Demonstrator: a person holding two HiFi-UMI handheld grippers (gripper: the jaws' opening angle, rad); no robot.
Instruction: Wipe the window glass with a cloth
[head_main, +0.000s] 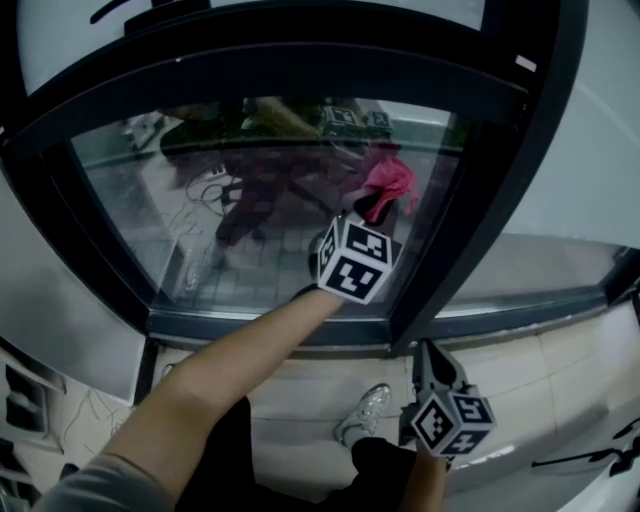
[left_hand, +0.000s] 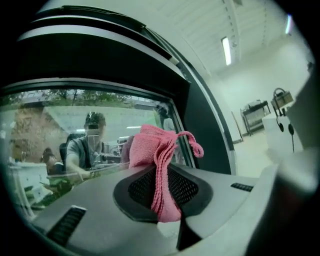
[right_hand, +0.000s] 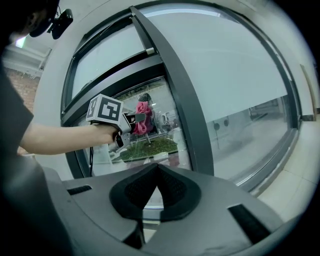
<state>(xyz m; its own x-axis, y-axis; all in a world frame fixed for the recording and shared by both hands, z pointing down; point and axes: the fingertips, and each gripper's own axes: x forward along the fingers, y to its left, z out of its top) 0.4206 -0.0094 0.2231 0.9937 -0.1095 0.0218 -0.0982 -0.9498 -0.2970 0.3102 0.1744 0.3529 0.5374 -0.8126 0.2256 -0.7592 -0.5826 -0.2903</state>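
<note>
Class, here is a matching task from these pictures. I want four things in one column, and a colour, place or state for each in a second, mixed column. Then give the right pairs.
Things:
1. cloth
2. right gripper
3. shoe
4. window frame

Descriptions:
a. white, on the floor
b. pink, clamped in the left gripper
c. dark, edging the glass
d. held low, jaws together with nothing between them

Pairs: 1-b; 2-d; 3-a; 4-c
</note>
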